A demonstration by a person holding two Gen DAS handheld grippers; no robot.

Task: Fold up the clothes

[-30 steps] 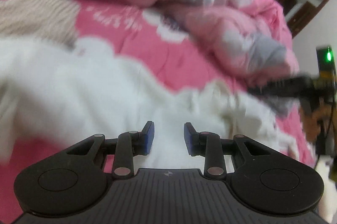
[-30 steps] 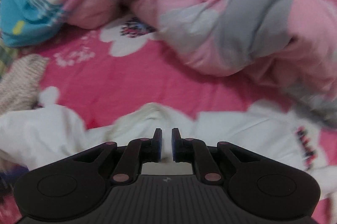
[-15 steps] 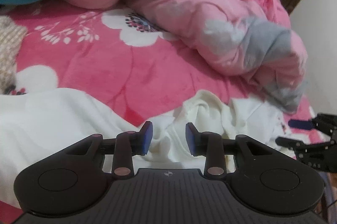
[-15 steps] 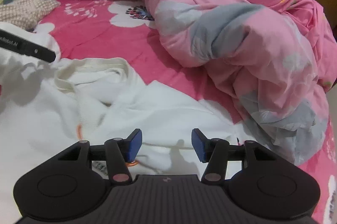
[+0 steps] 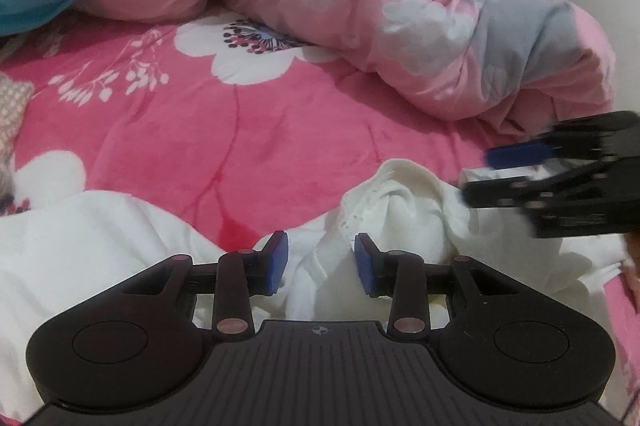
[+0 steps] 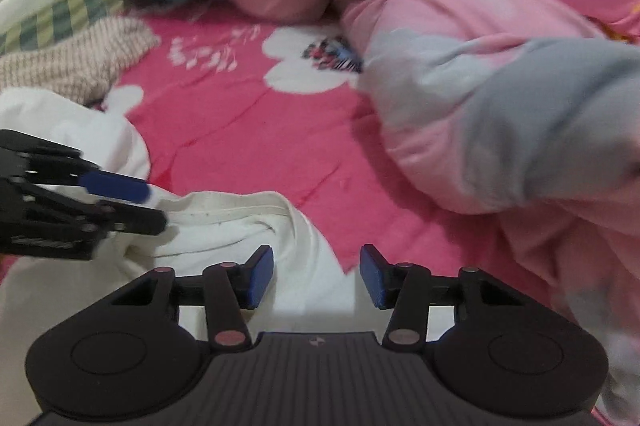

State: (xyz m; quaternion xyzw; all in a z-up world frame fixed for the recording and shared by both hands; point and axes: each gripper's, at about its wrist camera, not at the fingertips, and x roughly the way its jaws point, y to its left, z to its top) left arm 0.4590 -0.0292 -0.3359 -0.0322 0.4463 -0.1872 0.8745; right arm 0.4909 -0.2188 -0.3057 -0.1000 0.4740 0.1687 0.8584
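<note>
White garment [image 5: 100, 246] crumpled on pink bedsheet [image 5: 200, 129], lower frame.
Left gripper [image 5: 321, 258] and right gripper [image 6: 317, 276] both spread apart, holding nothing.

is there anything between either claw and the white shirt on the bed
Nothing visible. The left claw is open directly over the crumpled white cotton shirt, and the right claw is open over its edge. The bunched pink and grey quilt lies farther back on the bed, apart from the shirt.
</note>
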